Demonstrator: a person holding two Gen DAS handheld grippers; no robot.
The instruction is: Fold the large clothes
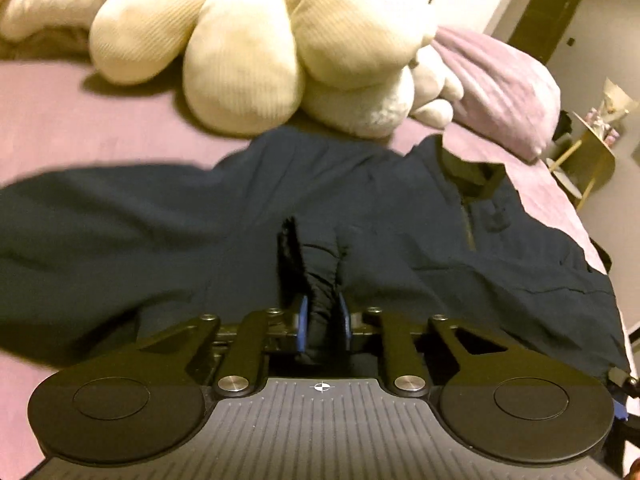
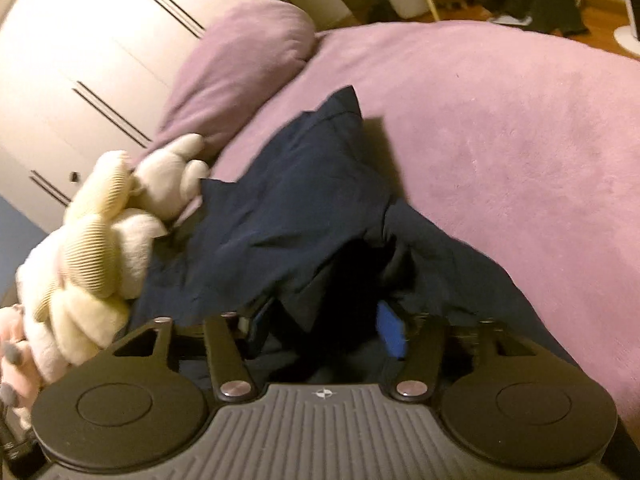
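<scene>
One navy jacket [image 1: 360,216] lies spread across the middle of the left wrist view on a purple bed [image 1: 80,120], its zip collar toward the right. One cream flower-shaped plush [image 1: 248,48] fills the upper centre, one small white soft toy [image 1: 432,92] just beside it, and one purple pillow [image 1: 500,80] at the upper right. The left claw [image 1: 320,276] points level and forward — its fingers nearly closed, pinching a bunched fold of the jacket. In the right wrist view the right claw [image 2: 320,320] tilts over heaped jacket cloth at lower centre; fabric drapes its blue pads [image 2: 390,332] — whether it grips, I cannot tell.
</scene>
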